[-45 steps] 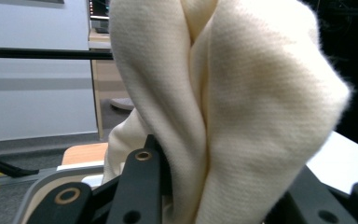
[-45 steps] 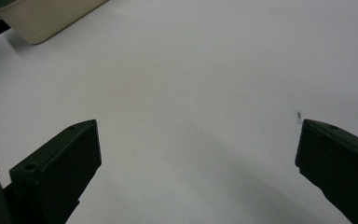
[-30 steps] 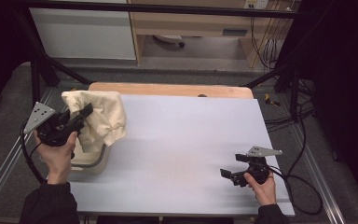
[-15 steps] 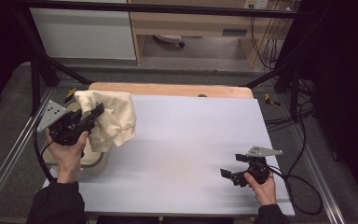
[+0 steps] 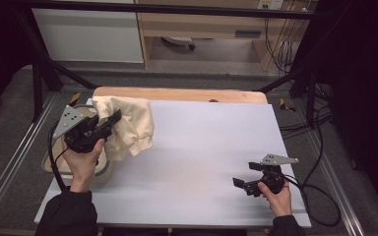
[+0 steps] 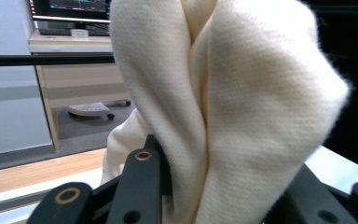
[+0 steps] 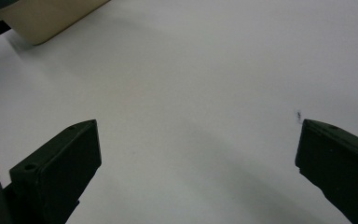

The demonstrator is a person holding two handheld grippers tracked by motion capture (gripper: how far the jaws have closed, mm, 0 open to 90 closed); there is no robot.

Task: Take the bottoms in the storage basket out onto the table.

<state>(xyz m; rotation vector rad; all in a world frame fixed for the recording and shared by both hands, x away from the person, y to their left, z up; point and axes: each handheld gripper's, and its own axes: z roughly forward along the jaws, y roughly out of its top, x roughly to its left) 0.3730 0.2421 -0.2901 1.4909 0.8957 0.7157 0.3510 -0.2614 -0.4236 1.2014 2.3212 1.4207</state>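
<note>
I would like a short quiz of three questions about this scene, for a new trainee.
1. True or false: the left gripper is shut on the cream cloth.
2. How do the jaws of the right gripper stand? A) wide apart with nothing between them B) closed on a cloth C) closed on a cable
3. Fill in: in the high view, below the left hand, at the left edge of the white table, stands a beige ____.

Key
1. True: in the left gripper view the cloth is bunched between the black jaws.
2. A: the right gripper view shows bare white table between them.
3. Basket, round in shape.
</note>
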